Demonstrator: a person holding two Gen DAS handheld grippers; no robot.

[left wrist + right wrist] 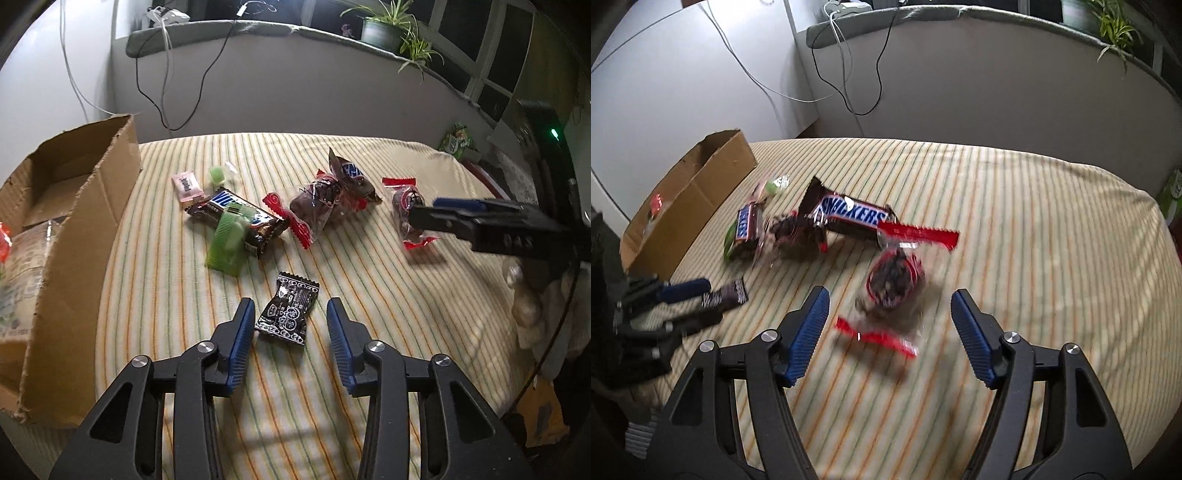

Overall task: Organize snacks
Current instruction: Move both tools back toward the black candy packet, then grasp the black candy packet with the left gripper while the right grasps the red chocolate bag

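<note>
Torn corrugated cardboard box (85,206), left; crinkly black foil candy (287,309) on striped cloth, between ribbed blue pads of left gripper (290,321), parted, untouched; clear red-edged date packet (892,286) before right gripper (890,314), wide, empty

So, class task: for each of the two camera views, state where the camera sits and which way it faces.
Left wrist: on the left gripper, facing forward over the black candy packet between its open fingers; right gripper enters at right.
Right wrist: on the right gripper, facing the clear red-edged packet; left gripper shows at left.
Shared: striped cloth, cardboard box, Snickers bars.
</note>
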